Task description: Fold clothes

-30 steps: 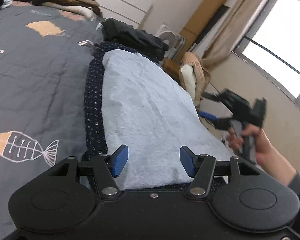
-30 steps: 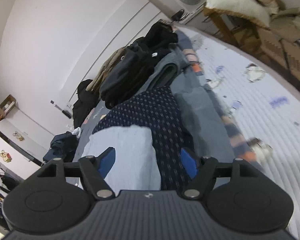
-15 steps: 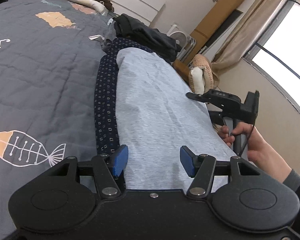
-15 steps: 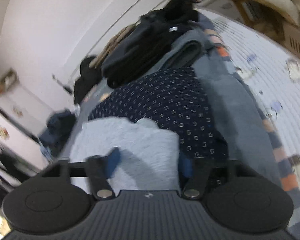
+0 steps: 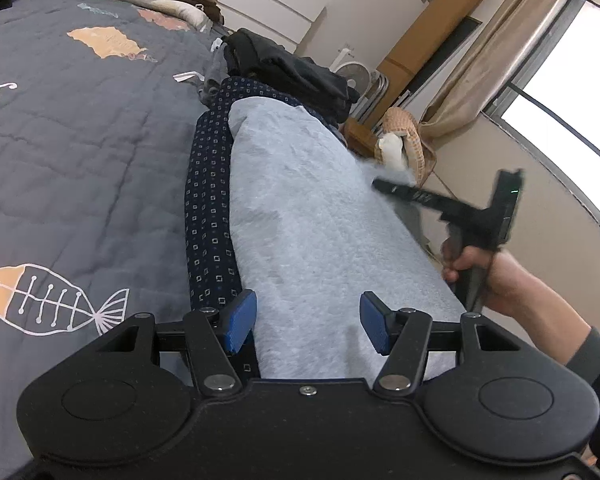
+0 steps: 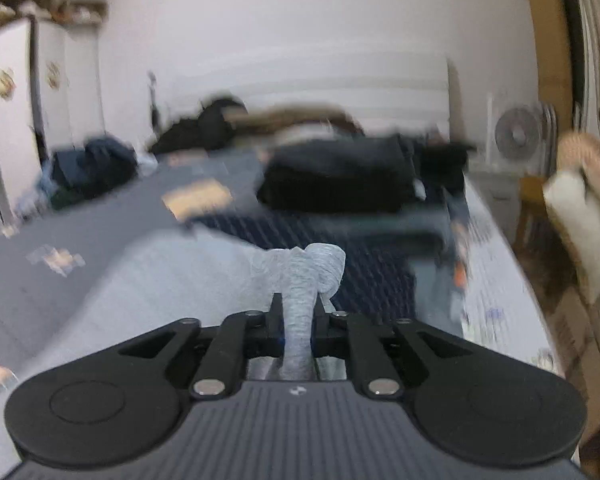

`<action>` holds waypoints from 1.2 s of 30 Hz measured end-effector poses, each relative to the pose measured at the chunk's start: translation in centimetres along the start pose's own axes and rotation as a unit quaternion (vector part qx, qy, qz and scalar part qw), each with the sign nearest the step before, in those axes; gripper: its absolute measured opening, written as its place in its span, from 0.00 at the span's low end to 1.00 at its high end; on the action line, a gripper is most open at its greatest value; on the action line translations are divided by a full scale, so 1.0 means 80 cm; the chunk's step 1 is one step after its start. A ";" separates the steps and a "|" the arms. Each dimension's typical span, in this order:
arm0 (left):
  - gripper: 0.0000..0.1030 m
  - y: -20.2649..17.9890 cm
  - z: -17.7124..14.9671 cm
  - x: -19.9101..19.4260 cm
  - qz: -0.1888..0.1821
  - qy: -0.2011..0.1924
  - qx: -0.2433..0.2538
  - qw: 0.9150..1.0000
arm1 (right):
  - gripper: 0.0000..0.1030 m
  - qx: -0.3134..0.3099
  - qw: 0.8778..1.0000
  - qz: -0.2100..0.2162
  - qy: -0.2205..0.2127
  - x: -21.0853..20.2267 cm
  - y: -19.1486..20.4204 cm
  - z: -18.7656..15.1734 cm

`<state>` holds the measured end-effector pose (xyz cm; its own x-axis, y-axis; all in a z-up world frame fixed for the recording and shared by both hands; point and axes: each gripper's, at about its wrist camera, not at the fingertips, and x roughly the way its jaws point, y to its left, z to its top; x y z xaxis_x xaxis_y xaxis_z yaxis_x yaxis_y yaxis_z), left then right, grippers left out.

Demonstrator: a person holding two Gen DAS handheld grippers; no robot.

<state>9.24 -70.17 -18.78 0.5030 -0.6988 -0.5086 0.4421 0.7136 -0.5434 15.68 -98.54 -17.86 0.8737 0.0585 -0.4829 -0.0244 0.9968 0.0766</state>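
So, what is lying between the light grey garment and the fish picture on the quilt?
In the left wrist view, a dark blue patterned garment lies between the light grey garment and the fish picture on the quilt, partly under the grey one.

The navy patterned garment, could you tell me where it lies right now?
In the left wrist view the navy patterned garment lies on the grey quilt, under the light blue garment and showing along its left edge.

Daylight from window (image 5: pixel 572 128) — right view motion-blurred, edges fisheye-bent.
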 end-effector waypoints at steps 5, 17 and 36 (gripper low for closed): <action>0.55 0.000 0.001 -0.001 0.000 0.001 -0.001 1.000 | 0.34 0.063 0.998 -0.022 -0.001 -0.011 -0.037 -0.005; 0.55 -0.016 -0.002 -0.005 -0.011 0.000 0.017 1.000 | 0.41 0.226 0.973 0.035 0.029 -0.151 -0.019 -0.060; 0.55 -0.031 -0.009 0.000 -0.010 0.006 0.039 0.999 | 0.07 0.348 0.933 0.090 0.007 -0.216 0.002 -0.121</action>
<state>7.61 -72.00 -17.96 0.4849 -0.7127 -0.5069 0.5084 0.7013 -0.4997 -4.14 -98.86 -17.96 0.8794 0.2272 -0.4185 0.1557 0.6933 0.7036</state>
